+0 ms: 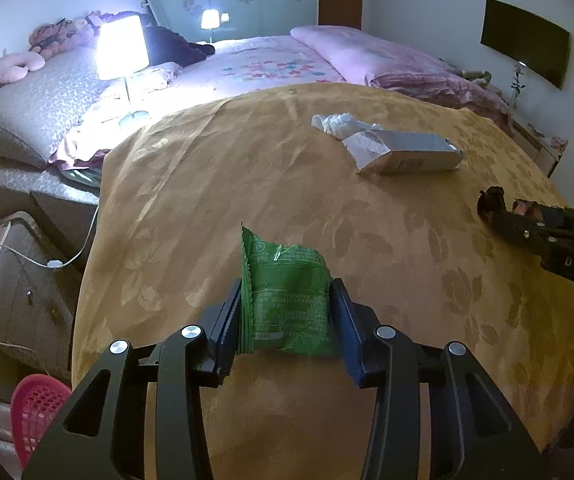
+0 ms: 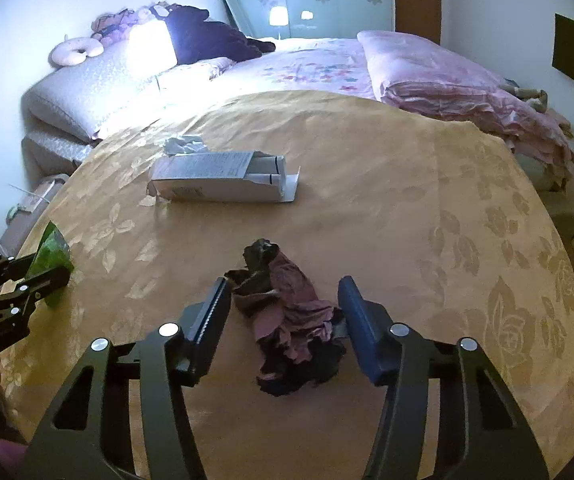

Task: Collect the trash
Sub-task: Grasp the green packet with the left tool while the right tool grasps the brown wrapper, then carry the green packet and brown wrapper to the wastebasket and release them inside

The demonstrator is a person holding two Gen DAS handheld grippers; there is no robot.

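Note:
My left gripper (image 1: 287,286) is shut on a green snack wrapper (image 1: 283,268), which stands upright between the pads above the golden tablecloth (image 1: 247,180). The right wrist view shows that gripper (image 2: 53,268) and the green wrapper (image 2: 51,252) at the far left. My right gripper (image 2: 285,282) is closed on a crumpled dark and maroon wrapper (image 2: 287,320), with both pads against its sides. In the left wrist view the right gripper (image 1: 503,206) enters from the right, the dark wrapper (image 1: 489,200) sticking out of its tips.
A white carton (image 2: 215,178) with tubes inside lies farther back on the cloth, with a crumpled tissue (image 2: 185,144) behind it. A red basket (image 1: 39,408) sits low at the left. A lit lamp (image 1: 121,48) and a bed (image 1: 267,60) lie beyond the table.

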